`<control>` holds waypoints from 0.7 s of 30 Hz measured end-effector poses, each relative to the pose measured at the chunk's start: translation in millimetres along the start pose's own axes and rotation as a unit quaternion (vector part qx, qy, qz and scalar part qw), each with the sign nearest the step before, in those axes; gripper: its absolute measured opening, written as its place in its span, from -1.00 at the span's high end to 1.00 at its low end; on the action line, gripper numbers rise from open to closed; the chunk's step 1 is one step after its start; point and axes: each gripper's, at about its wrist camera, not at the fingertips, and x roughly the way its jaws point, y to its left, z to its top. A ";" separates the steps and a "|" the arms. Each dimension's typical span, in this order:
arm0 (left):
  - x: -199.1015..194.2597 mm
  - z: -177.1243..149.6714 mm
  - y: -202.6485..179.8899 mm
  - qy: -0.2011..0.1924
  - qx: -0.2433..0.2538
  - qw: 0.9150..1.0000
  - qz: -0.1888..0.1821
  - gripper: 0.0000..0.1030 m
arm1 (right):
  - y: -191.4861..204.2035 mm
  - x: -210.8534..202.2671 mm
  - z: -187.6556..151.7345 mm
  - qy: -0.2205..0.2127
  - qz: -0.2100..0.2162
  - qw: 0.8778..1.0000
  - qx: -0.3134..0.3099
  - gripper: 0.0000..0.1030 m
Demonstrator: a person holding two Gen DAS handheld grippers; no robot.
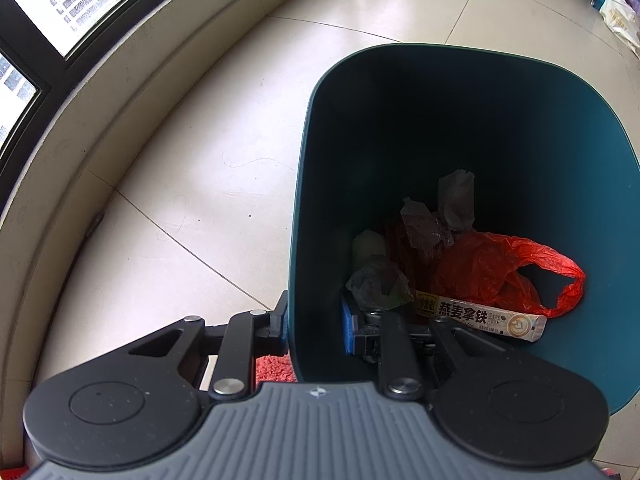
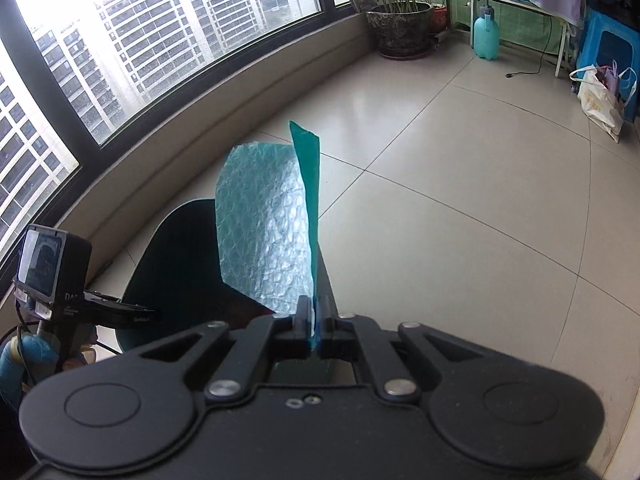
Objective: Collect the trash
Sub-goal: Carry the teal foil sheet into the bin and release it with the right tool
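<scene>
A dark teal trash bin [image 1: 560, 128] fills the left wrist view. My left gripper [image 1: 314, 322] is shut on its near wall, one finger outside and one inside. Inside lie a red plastic bag [image 1: 488, 264], crumpled paper [image 1: 456, 200] and a white drink-mix sachet [image 1: 480, 316]. In the right wrist view my right gripper [image 2: 313, 318] is shut on a teal bubble-wrap mailer [image 2: 264, 224], which stands upright above the bin [image 2: 176, 264]. The hand-held left gripper [image 2: 52, 276] shows at the lower left.
A curved window ledge [image 2: 192, 136] runs along the left. A plant pot [image 2: 400, 30], a teal spray bottle [image 2: 486, 38], a cable and a white shopping bag [image 2: 598, 100] stand at the far end of the tiled floor. A red mat [image 1: 274, 368] lies under the bin.
</scene>
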 end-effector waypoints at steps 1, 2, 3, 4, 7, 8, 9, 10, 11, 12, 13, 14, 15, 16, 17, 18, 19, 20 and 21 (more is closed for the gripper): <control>-0.3 -0.5 0.4 -0.001 0.000 1.000 -0.001 0.56 | 4.9 11.0 -1.6 0.002 -0.002 1.000 -0.007 0.98; -0.3 -1.3 0.7 -0.001 0.000 1.000 -0.001 0.56 | 11.1 17.2 -1.6 0.005 -0.002 1.000 -0.015 0.98; 0.1 -1.8 1.1 0.000 0.000 1.000 -0.001 0.56 | 18.1 24.5 -0.5 0.008 -0.004 1.000 -0.021 0.98; 0.5 -2.0 1.6 0.002 0.000 1.000 -0.002 0.56 | 25.2 31.1 0.5 0.012 -0.006 1.000 -0.028 0.98; 2.7 -1.5 2.8 0.005 -0.001 1.000 -0.003 0.56 | 50.1 46.8 -6.2 0.031 -0.007 0.999 -0.044 0.98; 3.4 -1.0 3.2 0.005 -0.002 1.000 -0.004 0.56 | 58.3 53.0 -7.4 0.038 -0.005 0.998 -0.051 0.98; 4.2 -0.6 3.6 0.006 -0.002 1.000 -0.005 0.56 | 65.6 60.8 -9.0 0.044 -0.005 0.997 -0.058 0.98; 4.8 -0.5 4.0 0.006 -0.003 1.000 -0.006 0.56 | 71.3 66.2 -10.8 0.047 -0.007 0.997 -0.064 0.98; 5.9 -0.4 4.3 0.007 -0.003 1.000 -0.007 0.56 | 75.5 72.9 -12.0 0.054 -0.006 0.996 -0.068 0.98; 6.7 -0.5 4.2 0.007 -0.003 1.000 -0.008 0.56 | 79.9 81.5 -13.3 0.061 -0.005 0.996 -0.070 0.98; 7.2 -0.4 4.1 0.008 -0.002 1.000 -0.008 0.56 | 84.0 90.6 -11.7 0.067 -0.010 0.995 -0.073 0.98; 7.6 -0.1 4.5 0.008 -0.002 1.000 -0.009 0.56 | 86.5 97.1 -12.7 0.072 -0.015 0.994 -0.078 0.98; 7.8 -0.1 4.4 0.008 -0.002 1.000 -0.009 0.56 | 88.5 104.0 -13.9 0.078 -0.019 0.994 -0.079 0.98; 8.1 0.0 4.7 0.008 -0.001 1.000 -0.010 0.56 | 89.2 110.3 -14.7 0.084 -0.022 0.993 -0.077 0.98; 8.2 0.0 4.9 0.008 -0.001 1.000 -0.011 0.56 | 89.2 114.5 -15.3 0.090 -0.023 0.993 -0.076 0.98; 8.4 0.2 5.1 0.008 -0.001 1.000 -0.011 0.56 | 88.8 118.9 -15.8 0.094 -0.026 0.992 -0.074 0.98; 8.7 0.2 5.2 0.008 -0.001 1.000 -0.011 0.56 | 89.1 123.8 -16.5 0.098 -0.028 0.992 -0.073 0.98; 8.7 0.6 5.2 0.009 -0.001 1.000 -0.012 0.56 | 89.8 126.4 -16.0 0.101 -0.029 0.992 -0.072 0.98; 8.8 0.7 5.2 0.008 -0.001 1.000 -0.012 0.56 | 89.6 128.6 -16.3 0.104 -0.029 0.992 -0.072 0.98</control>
